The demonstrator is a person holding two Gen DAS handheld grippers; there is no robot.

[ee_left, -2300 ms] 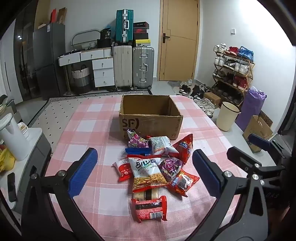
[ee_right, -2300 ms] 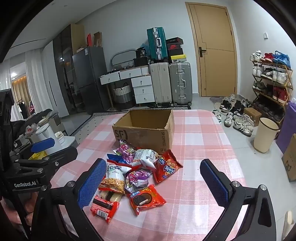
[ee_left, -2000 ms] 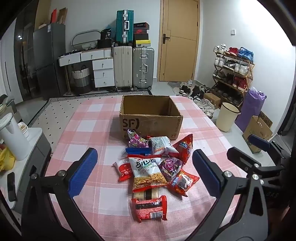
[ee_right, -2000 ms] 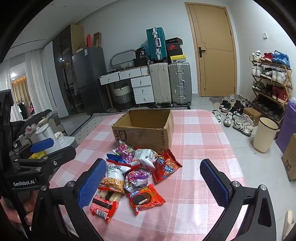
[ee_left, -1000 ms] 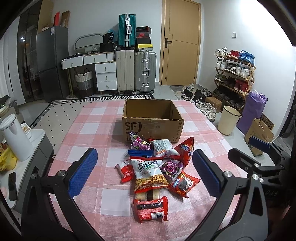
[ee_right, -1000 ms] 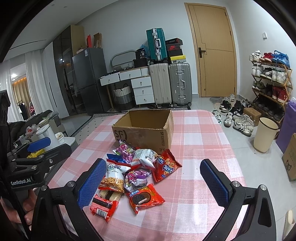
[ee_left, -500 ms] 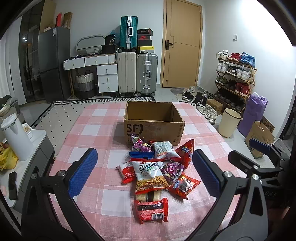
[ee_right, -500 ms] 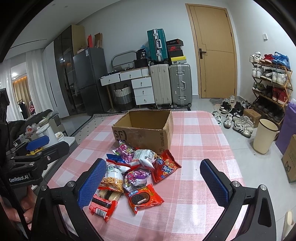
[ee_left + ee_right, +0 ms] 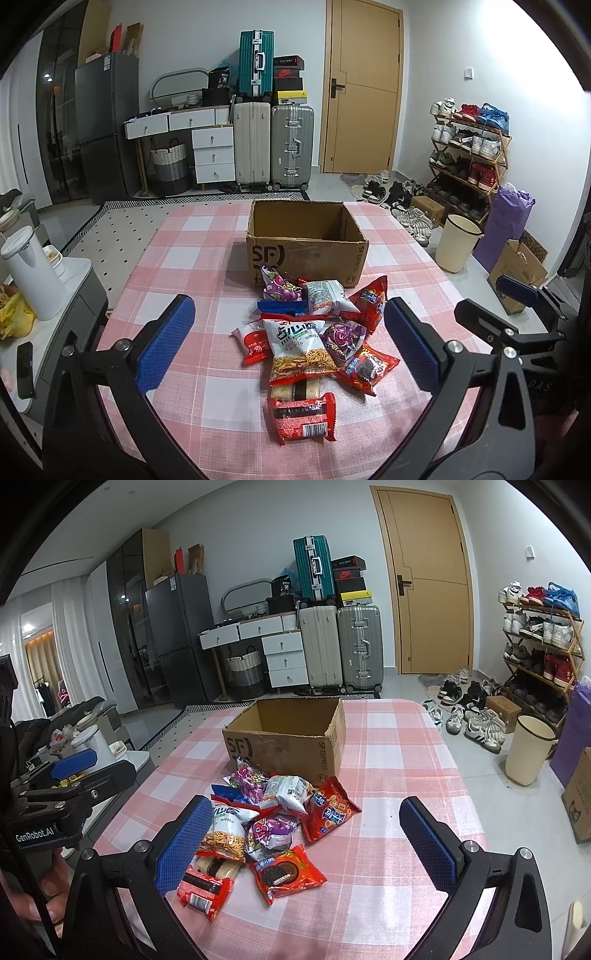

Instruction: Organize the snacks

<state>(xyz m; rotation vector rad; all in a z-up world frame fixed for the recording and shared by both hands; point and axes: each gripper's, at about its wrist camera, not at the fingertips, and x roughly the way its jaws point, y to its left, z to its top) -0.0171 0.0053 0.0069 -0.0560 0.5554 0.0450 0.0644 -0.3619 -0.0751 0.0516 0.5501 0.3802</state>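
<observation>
White walls, a wooden door (image 9: pixel 361 86), stacked suitcases (image 9: pixel 273 144), a shoe rack (image 9: pixel 467 147).

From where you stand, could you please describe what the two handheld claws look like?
Both are alike: black angular frames with silver bolts at the joints, each finger faced with a blue textured pad. The left claw carries white "GenRobot.AI" lettering on its body, seen from the right wrist view. The right claw has the same build. No cables or sleeves are visible.
</observation>
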